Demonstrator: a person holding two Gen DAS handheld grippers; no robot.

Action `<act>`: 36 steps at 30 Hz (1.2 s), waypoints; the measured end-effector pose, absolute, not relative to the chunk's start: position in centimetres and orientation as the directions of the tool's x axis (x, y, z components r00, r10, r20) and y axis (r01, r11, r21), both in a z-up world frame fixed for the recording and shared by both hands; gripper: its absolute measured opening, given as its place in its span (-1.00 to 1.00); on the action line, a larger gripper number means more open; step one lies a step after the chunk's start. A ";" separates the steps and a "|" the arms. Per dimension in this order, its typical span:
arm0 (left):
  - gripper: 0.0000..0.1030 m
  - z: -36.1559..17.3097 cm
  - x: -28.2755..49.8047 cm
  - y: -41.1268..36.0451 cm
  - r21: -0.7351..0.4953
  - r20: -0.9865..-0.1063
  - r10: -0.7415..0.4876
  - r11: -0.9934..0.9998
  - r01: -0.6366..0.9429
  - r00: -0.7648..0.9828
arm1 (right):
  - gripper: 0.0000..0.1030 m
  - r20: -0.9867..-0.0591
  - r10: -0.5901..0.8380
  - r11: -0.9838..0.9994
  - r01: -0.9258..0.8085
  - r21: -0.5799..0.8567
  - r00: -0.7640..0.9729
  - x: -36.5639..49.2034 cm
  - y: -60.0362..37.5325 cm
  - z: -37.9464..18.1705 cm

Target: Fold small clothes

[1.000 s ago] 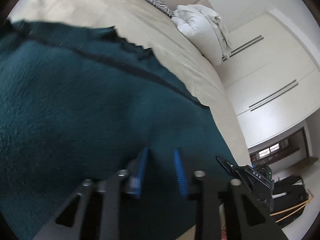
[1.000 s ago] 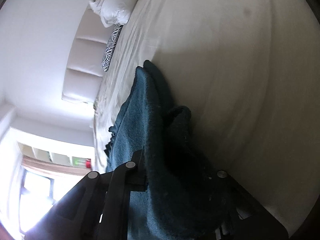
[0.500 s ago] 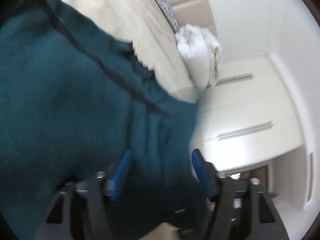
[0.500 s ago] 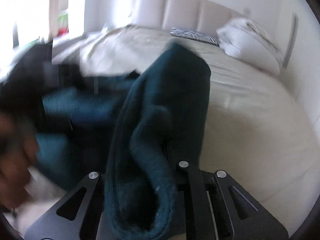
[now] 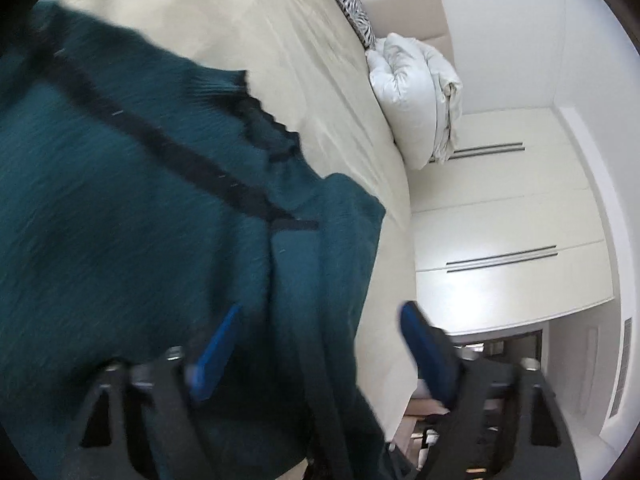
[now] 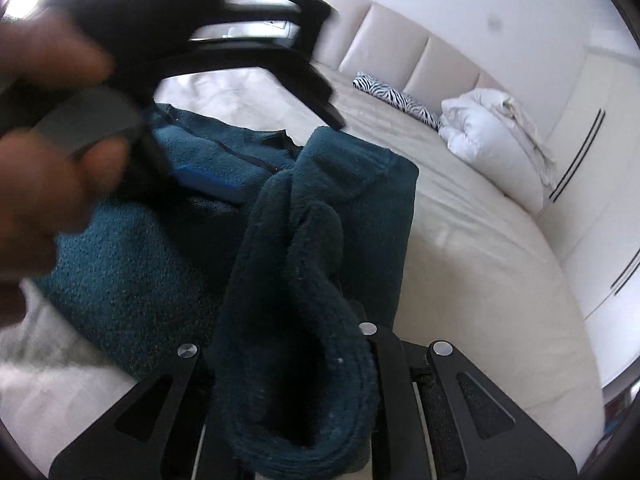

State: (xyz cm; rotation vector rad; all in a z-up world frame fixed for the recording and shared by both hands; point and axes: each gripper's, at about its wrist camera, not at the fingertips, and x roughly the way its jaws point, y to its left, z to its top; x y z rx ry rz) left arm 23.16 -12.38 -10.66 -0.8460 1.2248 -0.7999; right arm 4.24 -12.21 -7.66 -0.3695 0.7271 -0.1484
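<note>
A teal fleece jacket (image 5: pixel 120 220) with a dark zip lies spread on the cream bed (image 5: pixel 300 60). My left gripper (image 5: pixel 320 344) hovers over its near edge. The blue pads (image 5: pixel 216 348) are wide apart and closing, a loose fold lies between them, and the right pad is clear of the cloth. My right gripper (image 6: pixel 288 332) is shut on a bunched fold of the jacket (image 6: pixel 140 280), lifted above the rest of it. In the right wrist view a person's hand (image 6: pixel 48 140) holds the left gripper over the jacket's far part.
A zebra-striped pillow (image 6: pixel 396 98) and a bundled white duvet (image 6: pixel 492 128) lie by the padded headboard (image 6: pixel 400 48). White wardrobe doors (image 5: pixel 500 248) stand past the bed's edge. Bare bed sheet (image 6: pixel 480 260) spreads to the right of the jacket.
My left gripper went from nearly shut to wide open and rolled while pulling back. My right gripper swung round with the fold still in it; the hand with the left gripper now shows.
</note>
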 end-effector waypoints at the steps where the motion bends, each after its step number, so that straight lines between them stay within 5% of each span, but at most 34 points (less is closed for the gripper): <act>1: 0.12 -10.5 23.3 -12.9 -0.877 -0.462 -0.875 0.475 0.073 0.149 | -0.81 -0.615 -0.265 0.919 0.000 -0.395 0.743 4.3 -12.0 -7.7; 2: -0.04 -10.2 23.6 -13.6 -0.870 -0.473 -0.871 0.485 0.089 0.131 | -0.81 -0.614 -0.266 0.916 -0.003 -0.400 0.743 5.2 -11.7 -7.6; 4: -0.69 -9.8 24.0 -14.7 -0.835 -0.524 -0.844 0.536 0.128 0.114 | -0.81 -0.610 -0.272 0.910 -0.007 -0.415 0.744 5.1 -11.7 -7.5; 17: -0.70 -6.0 25.0 -9.6 -0.771 -0.568 -0.807 0.591 0.238 0.163 | -0.82 -0.496 -0.244 0.834 -0.081 -0.546 0.833 2.6 -5.7 -4.4; 36: -0.71 -7.1 27.6 2.9 -0.682 -0.666 -0.715 0.699 0.217 0.211 | -0.87 -0.523 -0.051 0.694 -0.346 -0.631 0.851 4.2 8.4 -6.9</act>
